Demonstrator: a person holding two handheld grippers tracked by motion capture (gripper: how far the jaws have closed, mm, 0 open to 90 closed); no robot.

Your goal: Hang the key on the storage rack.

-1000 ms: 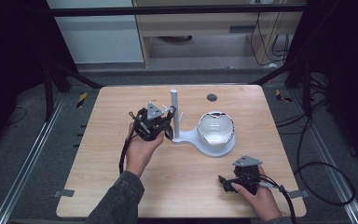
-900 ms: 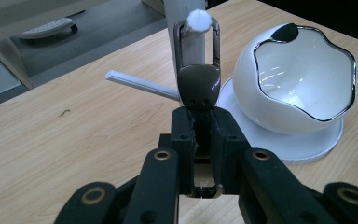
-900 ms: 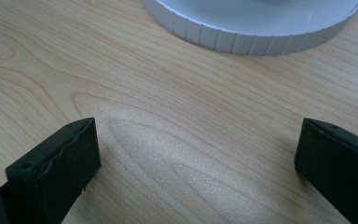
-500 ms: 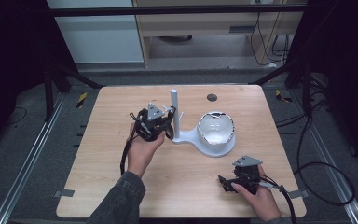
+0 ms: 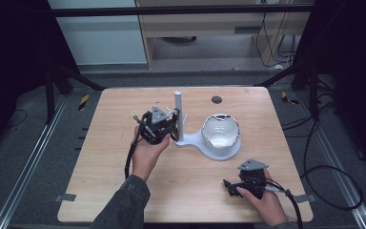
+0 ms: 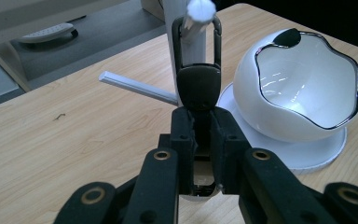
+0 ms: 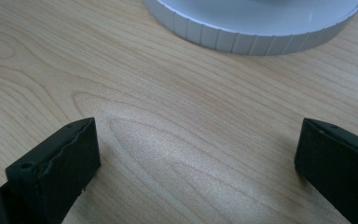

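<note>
step: you're hanging the black key fob (image 6: 198, 86), frame centre, ring looped over the white stand's peg (image 6: 199, 11)
left gripper (image 6: 200, 135): clamping the fob
right gripper (image 7: 196, 158): idling, jaws spread, lower right
next: seat the ring, then let go

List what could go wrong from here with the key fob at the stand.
1. The left tool is shut on the key fob, whose ring sits around a white peg; a skewed pull could snag it.
2. That tug might shift the stand and its white bowl.
3. The right tool rests open, not bracing the base.
</note>
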